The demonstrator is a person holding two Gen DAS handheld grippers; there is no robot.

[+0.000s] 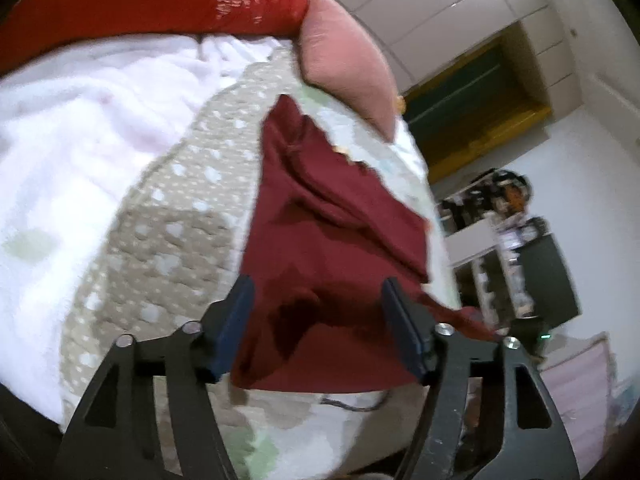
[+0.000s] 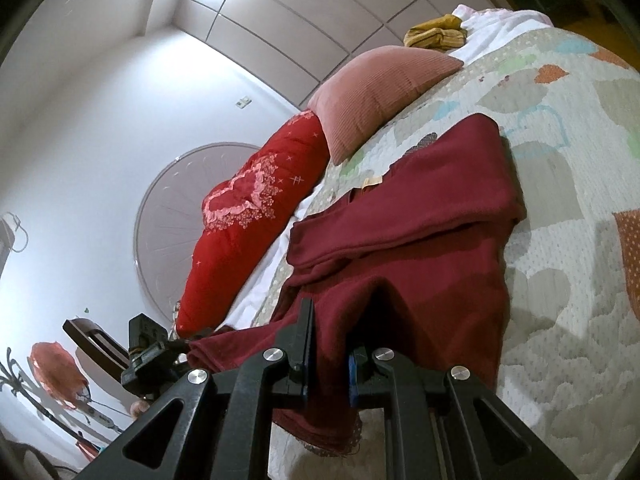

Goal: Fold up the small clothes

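A dark red garment (image 2: 420, 232) lies partly folded on a patchwork quilt (image 2: 560, 280) on a bed. My right gripper (image 2: 330, 354) is shut on a bunched fold of the garment's near edge, with cloth pinched between its blue pads. In the left wrist view the same garment (image 1: 328, 240) spreads over the quilt (image 1: 168, 232). My left gripper (image 1: 318, 320) is open, its two fingers wide apart on either side of the garment's near part. The left gripper also shows in the right wrist view (image 2: 160, 348), at the garment's far corner.
A pink cushion (image 2: 380, 92) and a red embroidered pillow (image 2: 256, 216) lie at the head of the bed. A yellow cloth (image 2: 436, 32) sits beyond the cushion. A white blanket (image 1: 80, 120) covers the left of the bed. Cluttered furniture (image 1: 516, 240) stands past the bed's edge.
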